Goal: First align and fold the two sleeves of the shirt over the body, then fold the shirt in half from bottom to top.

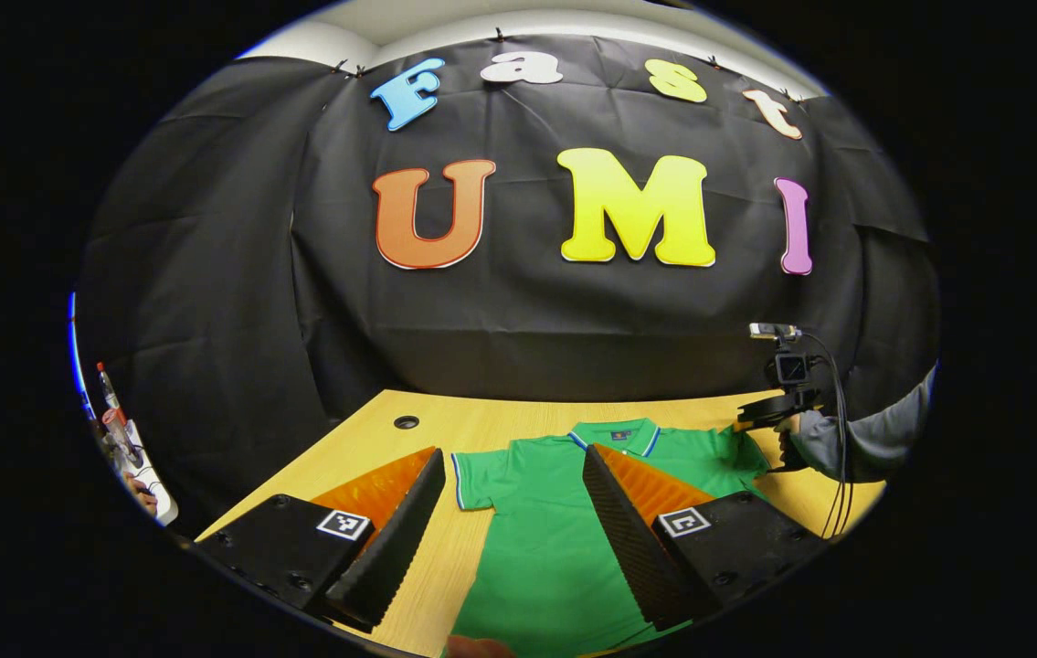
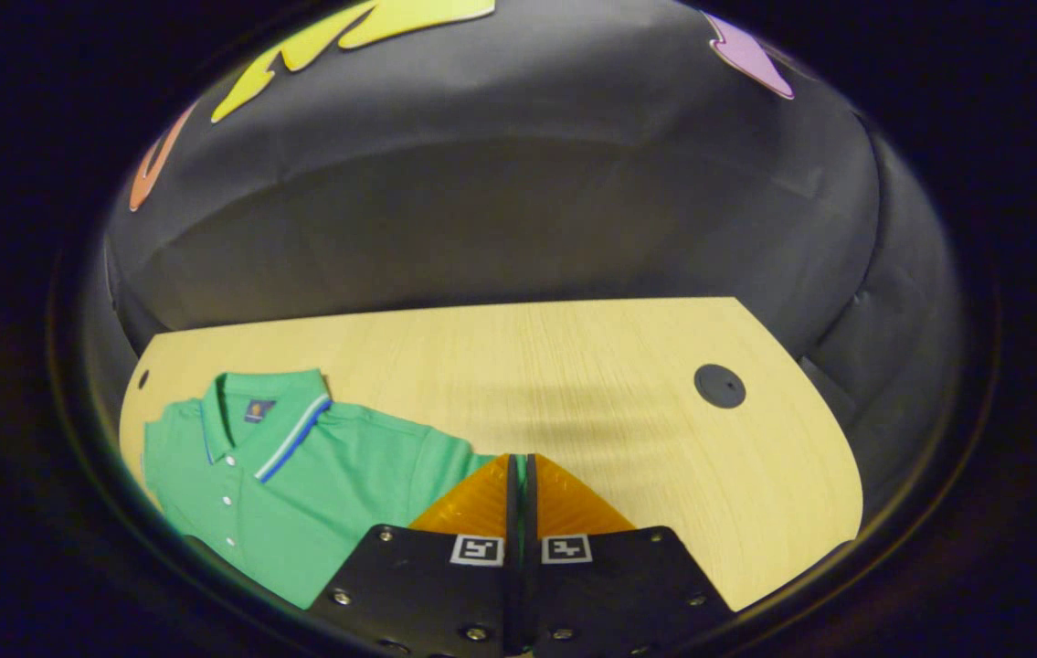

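The soft, light shirt (image 1: 545, 539) will drape and crease. Left tool (image 1: 511, 512) gapes wide above it; right tool (image 2: 519, 475) pinches its sleeve hem (image 2: 523, 471) between closed fingers.

Each gripper carries two black housing blocks studded with small screws, and each block bears a white square with a black coded marker. The left gripper (image 1: 511, 480) has long wedge-shaped fingers (image 1: 395, 539) with ribbed inner faces. Farther off, the right gripper (image 1: 778, 402) trails black cables, held by a hand in a grey sleeve (image 1: 865, 439).
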`<state>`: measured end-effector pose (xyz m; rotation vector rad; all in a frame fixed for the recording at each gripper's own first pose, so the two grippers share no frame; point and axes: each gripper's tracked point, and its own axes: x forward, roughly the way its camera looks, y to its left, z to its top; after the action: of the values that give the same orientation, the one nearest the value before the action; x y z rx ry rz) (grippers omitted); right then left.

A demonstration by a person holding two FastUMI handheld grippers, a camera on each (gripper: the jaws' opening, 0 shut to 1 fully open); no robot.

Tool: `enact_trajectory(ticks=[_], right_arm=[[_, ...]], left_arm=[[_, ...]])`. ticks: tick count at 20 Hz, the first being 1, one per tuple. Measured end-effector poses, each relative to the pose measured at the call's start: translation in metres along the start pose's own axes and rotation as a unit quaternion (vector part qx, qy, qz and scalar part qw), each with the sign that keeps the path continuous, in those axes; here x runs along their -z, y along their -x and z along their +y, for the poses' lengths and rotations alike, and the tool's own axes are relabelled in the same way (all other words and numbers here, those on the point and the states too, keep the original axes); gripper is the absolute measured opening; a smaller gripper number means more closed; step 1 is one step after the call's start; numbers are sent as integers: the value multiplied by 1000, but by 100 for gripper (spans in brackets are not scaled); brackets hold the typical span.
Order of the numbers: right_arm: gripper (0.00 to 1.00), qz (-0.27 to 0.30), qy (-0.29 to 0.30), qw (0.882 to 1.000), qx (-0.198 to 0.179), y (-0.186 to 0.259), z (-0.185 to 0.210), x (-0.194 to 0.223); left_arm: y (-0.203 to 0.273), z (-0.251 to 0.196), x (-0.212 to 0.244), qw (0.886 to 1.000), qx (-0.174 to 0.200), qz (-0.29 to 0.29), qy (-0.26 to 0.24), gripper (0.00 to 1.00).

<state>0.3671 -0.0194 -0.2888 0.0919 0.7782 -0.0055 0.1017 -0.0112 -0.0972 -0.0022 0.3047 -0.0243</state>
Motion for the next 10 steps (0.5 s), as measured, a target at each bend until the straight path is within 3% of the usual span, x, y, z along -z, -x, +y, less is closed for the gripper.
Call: enact_trajectory(ticks=[10], right_arm=[[1,-19,25,994,-101,54,99,23]], left_arm=[[9,-7,-4,1000,6,-7,3,98]])
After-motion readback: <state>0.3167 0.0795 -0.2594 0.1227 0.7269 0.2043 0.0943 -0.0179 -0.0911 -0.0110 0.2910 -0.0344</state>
